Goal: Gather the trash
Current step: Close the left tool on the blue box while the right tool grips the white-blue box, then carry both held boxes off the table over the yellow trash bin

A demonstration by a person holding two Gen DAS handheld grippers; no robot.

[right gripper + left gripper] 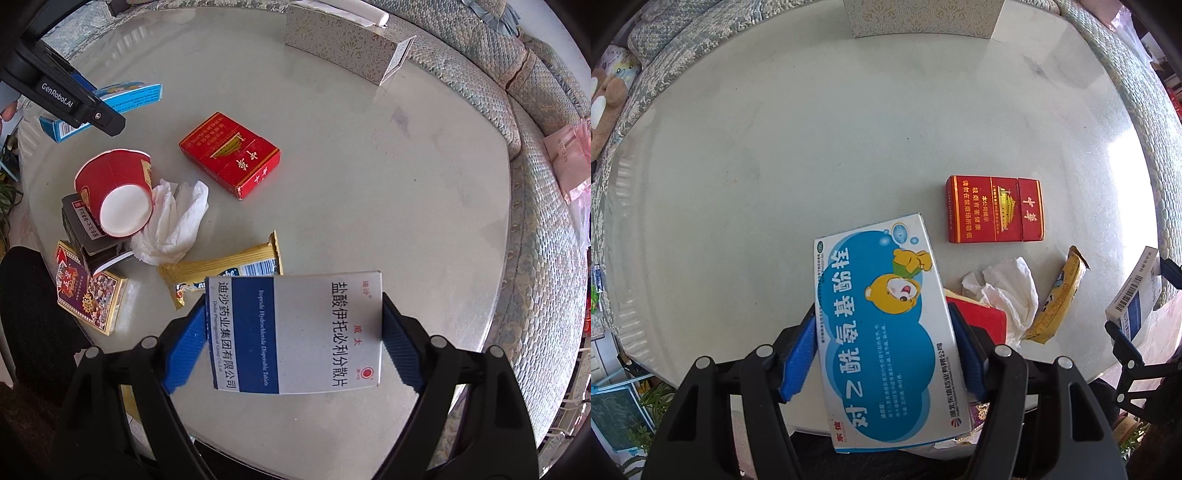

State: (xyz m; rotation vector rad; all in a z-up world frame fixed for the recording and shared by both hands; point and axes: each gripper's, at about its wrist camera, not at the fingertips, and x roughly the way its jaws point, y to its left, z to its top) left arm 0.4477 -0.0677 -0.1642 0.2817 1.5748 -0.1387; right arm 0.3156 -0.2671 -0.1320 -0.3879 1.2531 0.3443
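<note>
Each hand-held gripper clamps one box: left (884, 345) the blue carton (882, 332), right (293, 332) the white carton (295, 332); cigarette pack (229, 155), cup (114, 192), tissue (173, 221) and wrapper (225, 269) remain on the table (369, 184).

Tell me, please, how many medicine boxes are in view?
2: the bear-print medicine box in the left gripper, the blue-and-white tablet box in the right gripper.

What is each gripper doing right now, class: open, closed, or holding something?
Left gripper: closed on the blue bear medicine box.
Right gripper: closed on the white-and-blue tablet box.
</note>
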